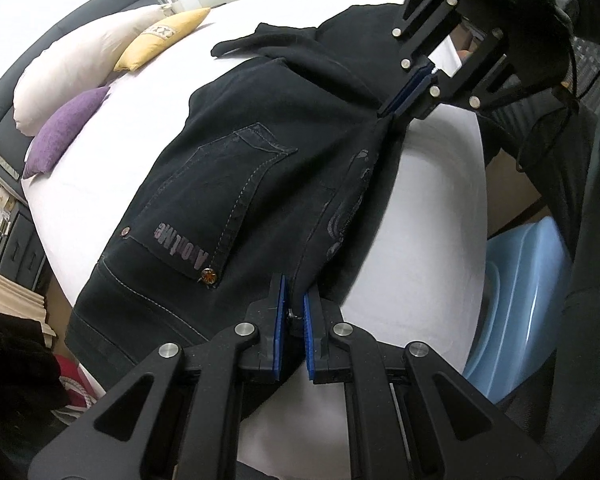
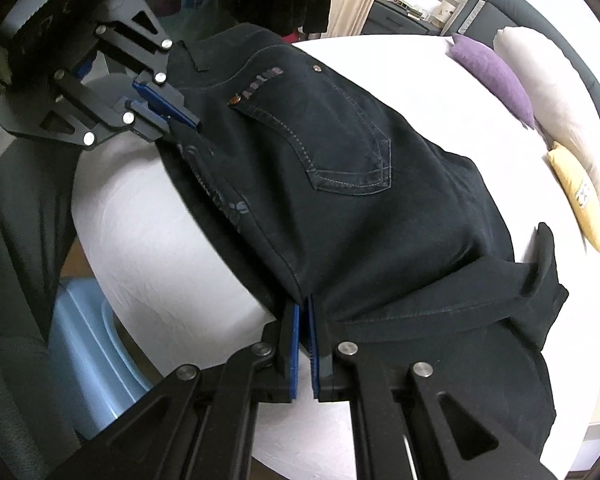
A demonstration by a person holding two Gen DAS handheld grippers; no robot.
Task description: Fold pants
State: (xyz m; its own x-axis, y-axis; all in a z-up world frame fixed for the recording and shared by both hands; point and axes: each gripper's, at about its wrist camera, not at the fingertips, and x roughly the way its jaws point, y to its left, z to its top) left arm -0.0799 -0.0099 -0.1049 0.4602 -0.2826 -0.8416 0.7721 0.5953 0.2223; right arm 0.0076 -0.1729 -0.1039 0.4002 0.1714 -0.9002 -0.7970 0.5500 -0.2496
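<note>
Jeans, black and lying on the white bed, were where we found the task at this moment, with both grippers holding the near edge of the cloth. We saw one back pocket facing up and the two legs apparently stacked one on the other, so we judged that the lengthwise fold, leg over leg, was already made. Our left gripper had its blue pads pressed together on the fabric at the waistband end, a small zipper or button piece showing between them. Our right gripper was likewise clamped on the edge farther down, near the crotch seam, its jaws nearly together with cloth pinched in the gap. In the right wrist view the lower legs ran off to the right and bunched up with a flap turned over near the hem, so that part was not yet tidy. We reckoned what remained was to smooth the legs and then fold the length across, hem toward waistband, once or twice. Beyond the jeans we could see a purple cushion, a yellow cushion and a white pillow by the headboard, well apart from the work, and a pale blue tub on the floor beside the bed.
</note>
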